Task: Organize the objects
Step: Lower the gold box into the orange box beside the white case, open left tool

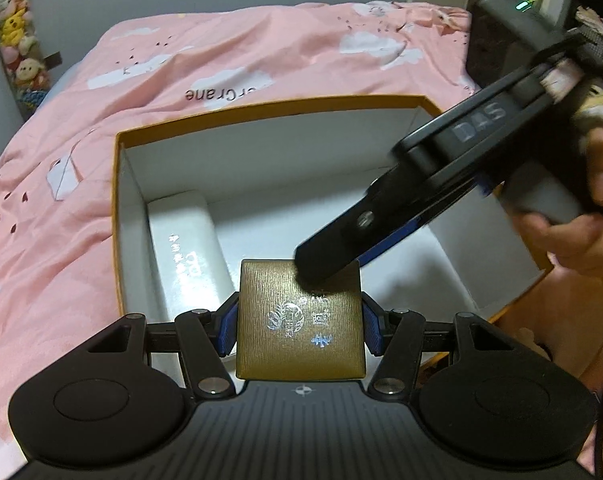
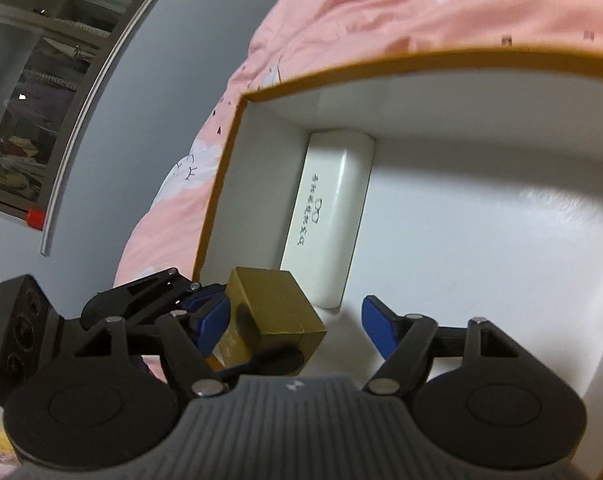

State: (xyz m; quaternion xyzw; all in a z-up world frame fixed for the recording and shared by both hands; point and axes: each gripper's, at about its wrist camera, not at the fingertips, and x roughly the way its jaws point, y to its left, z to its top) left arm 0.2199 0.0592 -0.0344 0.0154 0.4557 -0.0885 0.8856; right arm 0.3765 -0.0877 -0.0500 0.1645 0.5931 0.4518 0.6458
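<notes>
Clamping the gold box (image 1: 299,320) between its blue fingers (image 1: 226,330), the left gripper (image 1: 299,330) held it by two opposite sides, printed lid up, over the near edge of the open orange-rimmed box (image 1: 261,108). That side grip left the bottom free, which I judged suited lowering it flat onto the white floor inside.

The right gripper (image 2: 297,328) had its fingers (image 2: 377,326) apart and clamped on nothing; in its own view the gold box (image 2: 273,316) sat just beside its left finger, while the other finger stood well clear. From the left wrist view, the right gripper (image 1: 329,256) reached in from the right, its tip over the far corner of the gold lid; contact could not be confirmed through the blur. A hand (image 1: 581,208) gripped its handle.

Inside the big box, a white case (image 1: 185,248) lay along the left wall, probably tucked there to leave the rest of the floor free. The gold box hung just beside it, not yet set down. The whole box rested on a bed with a pink cover (image 1: 221,52).
</notes>
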